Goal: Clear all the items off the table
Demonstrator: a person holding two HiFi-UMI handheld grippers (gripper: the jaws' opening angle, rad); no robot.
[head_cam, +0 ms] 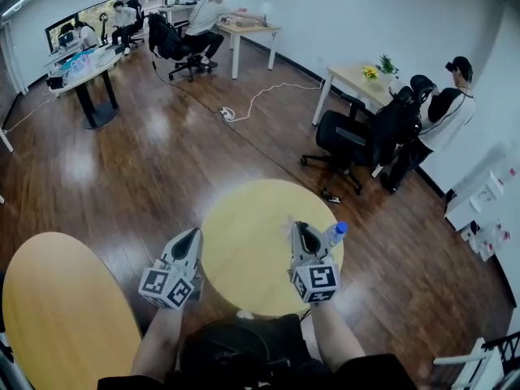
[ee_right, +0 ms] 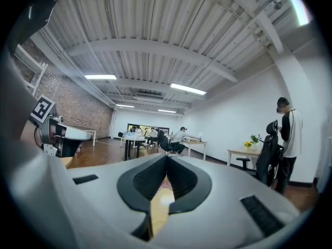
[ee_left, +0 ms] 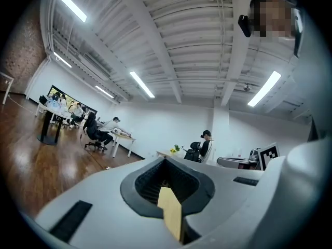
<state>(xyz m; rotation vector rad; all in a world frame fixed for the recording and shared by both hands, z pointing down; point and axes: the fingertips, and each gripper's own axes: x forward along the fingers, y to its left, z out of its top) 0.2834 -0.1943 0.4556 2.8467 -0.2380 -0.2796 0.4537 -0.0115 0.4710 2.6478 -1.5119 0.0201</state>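
— What's biggest in front of the person?
— The round yellow table (head_cam: 244, 218), bare wood across most of its top.
— And the arms?
— The left forearm (head_cam: 158, 340) and the right forearm (head_cam: 337, 335) reach forward side by side from the bottom of the head view, over the table's near edge. Both tools point ahead and tip upward, so their own views take in the ceiling and the far room.
— The jaws?
— The left gripper (ee_left: 166, 160) has its tips pressed together with nothing between them. The right gripper (ee_right: 167, 157) is fully closed too, and empty.
— What's left to clear?
— A clear bottle (head_cam: 335, 234) with a blue cap, near the table's right rim, just beside the right gripper. Whether they touch, I can't tell.
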